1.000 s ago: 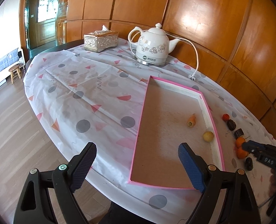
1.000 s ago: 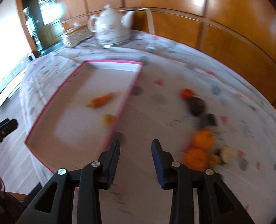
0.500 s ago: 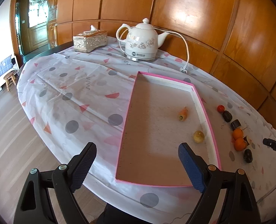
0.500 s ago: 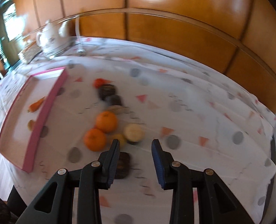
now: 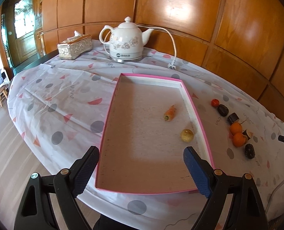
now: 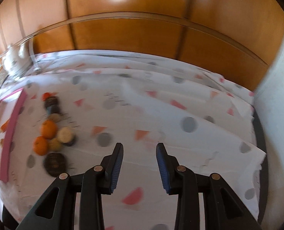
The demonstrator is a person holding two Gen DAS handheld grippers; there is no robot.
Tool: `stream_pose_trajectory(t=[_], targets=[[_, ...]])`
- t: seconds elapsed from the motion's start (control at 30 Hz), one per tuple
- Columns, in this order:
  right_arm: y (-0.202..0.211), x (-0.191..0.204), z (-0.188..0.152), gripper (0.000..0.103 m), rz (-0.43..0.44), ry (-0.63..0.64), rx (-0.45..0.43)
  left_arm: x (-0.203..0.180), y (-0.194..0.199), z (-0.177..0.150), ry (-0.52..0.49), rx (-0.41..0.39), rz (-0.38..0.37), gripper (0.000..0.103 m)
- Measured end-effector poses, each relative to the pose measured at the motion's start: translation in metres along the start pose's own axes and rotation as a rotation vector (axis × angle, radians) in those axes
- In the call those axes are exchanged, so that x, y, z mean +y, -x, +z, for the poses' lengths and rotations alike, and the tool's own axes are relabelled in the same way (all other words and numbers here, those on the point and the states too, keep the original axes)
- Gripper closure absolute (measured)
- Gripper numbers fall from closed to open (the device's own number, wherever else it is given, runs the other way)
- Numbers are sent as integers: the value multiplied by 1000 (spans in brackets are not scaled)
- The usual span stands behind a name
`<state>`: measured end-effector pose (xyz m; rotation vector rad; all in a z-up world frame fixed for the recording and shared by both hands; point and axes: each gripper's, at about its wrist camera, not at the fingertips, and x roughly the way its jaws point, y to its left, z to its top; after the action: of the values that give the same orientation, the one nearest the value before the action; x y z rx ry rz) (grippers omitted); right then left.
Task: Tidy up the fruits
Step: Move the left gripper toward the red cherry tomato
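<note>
Glossy wooden wall panels point(image 5: 190, 15) back a desk under thin creased plastic cloth point(image 5: 61, 95), a glazed ceramic kettle point(image 5: 125, 40) and a matt cardboard tray point(image 5: 108, 122).

- A white kettle point(image 5: 126, 42) stands at the table's far edge, its cord point(image 5: 173, 44) unplugged on the cloth.
- A tissue box point(image 5: 74, 46) sits just left of it.
- A patterned tablecloth point(image 5: 61, 95) covers the table.
- Wooden wall panels point(image 5: 180, 9) rise behind.

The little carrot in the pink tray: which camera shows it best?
The left wrist view. There the carrot lies sharp and whole on the tray floor, green end toward the camera, apart from the yellow ball. The right wrist view is blurred and catches only an orange sliver at its left edge, behind the tray's pink wall.
</note>
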<state>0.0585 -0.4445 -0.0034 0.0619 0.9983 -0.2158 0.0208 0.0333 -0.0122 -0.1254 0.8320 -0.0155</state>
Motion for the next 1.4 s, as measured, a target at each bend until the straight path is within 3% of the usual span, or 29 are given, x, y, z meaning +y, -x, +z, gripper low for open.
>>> stream_pose_trajectory(t=[0.4, 0.97, 1.03, 1.23, 1.4], targets=[[-11, -105, -16, 67, -107, -381, 10, -26, -11, 6, -59, 25, -17, 13], [-9, -157, -36, 66, -221, -632, 49, -82, -39, 36, -127, 66, -117, 14], [-7, -163, -40, 66, -234, -666, 48, -88, -45, 44, -128, 76, -139, 18], [-6, -170, -43, 66, -212, -707, 49, -116, -80, 70, -132, 161, -248, 53], [-5, -168, -41, 66, -205, -701, 43, -144, -119, 91, -131, 225, -300, 62]])
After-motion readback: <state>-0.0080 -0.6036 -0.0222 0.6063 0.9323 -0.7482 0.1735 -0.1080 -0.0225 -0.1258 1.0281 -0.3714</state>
